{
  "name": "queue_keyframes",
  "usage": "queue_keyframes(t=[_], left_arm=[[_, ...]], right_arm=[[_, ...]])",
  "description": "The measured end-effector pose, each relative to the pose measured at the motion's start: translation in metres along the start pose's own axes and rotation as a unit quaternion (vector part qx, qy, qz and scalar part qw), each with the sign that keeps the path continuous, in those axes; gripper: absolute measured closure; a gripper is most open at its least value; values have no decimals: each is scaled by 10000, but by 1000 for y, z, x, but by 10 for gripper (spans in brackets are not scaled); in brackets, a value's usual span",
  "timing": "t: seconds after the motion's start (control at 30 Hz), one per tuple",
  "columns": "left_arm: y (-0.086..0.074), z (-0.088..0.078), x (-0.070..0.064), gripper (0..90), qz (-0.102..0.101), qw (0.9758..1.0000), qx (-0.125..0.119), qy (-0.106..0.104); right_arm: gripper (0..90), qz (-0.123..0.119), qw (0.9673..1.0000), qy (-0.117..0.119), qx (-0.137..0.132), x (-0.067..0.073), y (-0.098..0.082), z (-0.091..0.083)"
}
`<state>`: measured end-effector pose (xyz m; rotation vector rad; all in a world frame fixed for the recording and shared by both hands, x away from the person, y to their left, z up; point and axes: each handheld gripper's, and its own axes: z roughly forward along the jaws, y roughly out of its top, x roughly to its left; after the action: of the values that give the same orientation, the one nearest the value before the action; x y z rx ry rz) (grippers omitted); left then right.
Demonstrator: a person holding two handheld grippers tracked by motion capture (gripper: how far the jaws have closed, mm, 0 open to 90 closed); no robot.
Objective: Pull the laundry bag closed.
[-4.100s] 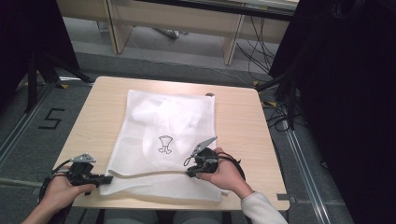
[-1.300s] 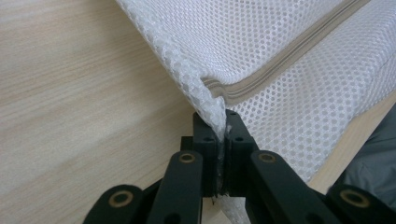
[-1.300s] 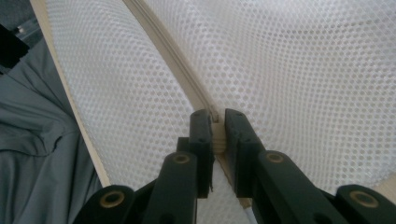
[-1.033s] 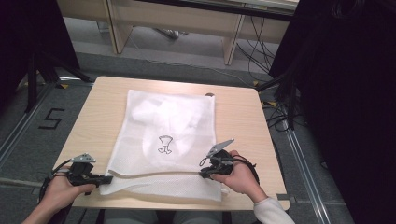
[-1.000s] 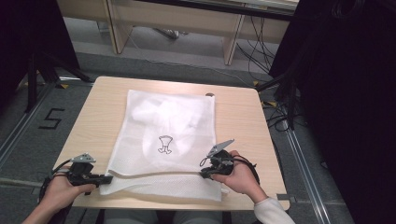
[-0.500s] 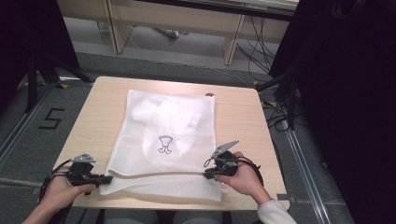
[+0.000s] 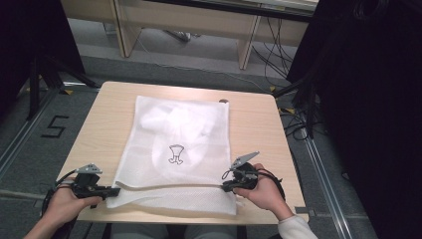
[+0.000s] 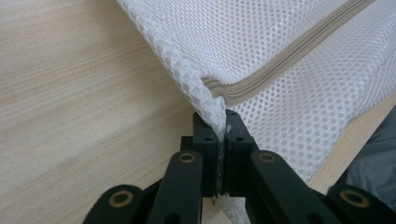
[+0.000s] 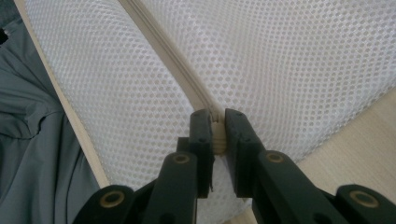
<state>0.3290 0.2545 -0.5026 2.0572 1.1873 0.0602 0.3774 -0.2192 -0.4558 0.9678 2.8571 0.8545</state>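
A white mesh laundry bag lies flat on the wooden table, with a black printed mark and pale bunched cloth inside. Its beige zipper runs across the near end. My left gripper is shut on the bag's near left corner; in the left gripper view mesh is pinched between the jaws beside the zipper's end. My right gripper is at the zipper's right end; in the right gripper view its jaws are shut on the zipper's slider, with the zipper running away from it.
The bag's near edge lies close to the table's front edge. Bare wood shows left and right of the bag. A small dark thing sits at the bag's far right corner. Cables trail on the floor to the right.
My right gripper has slid a little to the right along the zipper, toward the bag's right edge. The left gripper has stayed on its corner.
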Motion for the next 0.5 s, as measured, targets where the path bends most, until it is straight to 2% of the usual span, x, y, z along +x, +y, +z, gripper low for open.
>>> queue_keyframes(t=[0.13, 0.2, 0.27, 0.3, 0.33, 0.37, 0.4, 0.47, 0.5], left_arm=[[0, 0, 0, 857, 16, 10000, 9, -5], [0, 0, 0, 857, 8, 10000, 8, -9], [0, 0, 0, 857, 22, 10000, 26, 10], [0, 0, 0, 857, -1, 10000, 13, -1], [0, 0, 0, 857, 16, 10000, 25, -2], [0, 0, 0, 857, 19, 10000, 28, 9], [0, 0, 0, 857, 19, 10000, 30, 9], [0, 0, 0, 857, 13, 10000, 23, 10], [0, 0, 0, 857, 0, 10000, 25, -6]], right_arm=[[826, 16, 10000, -15, 28, -2, -4, -1], [826, -95, 10000, -19, 17, -4, -5, -1], [826, -66, 10000, 19, 17, -5, -7, 0], [826, 4, 10000, -46, 80, -4, -8, -2], [826, 125, 9998, 30, 123, -3, -9, -2], [826, 11, 9999, 25, 104, -5, -10, -2], [826, 40, 9999, -34, 163, -5, -10, -2], [826, 46, 9998, 3, 181, -5, -12, -2], [826, -10, 9998, -15, 173, -7, -12, -2]])
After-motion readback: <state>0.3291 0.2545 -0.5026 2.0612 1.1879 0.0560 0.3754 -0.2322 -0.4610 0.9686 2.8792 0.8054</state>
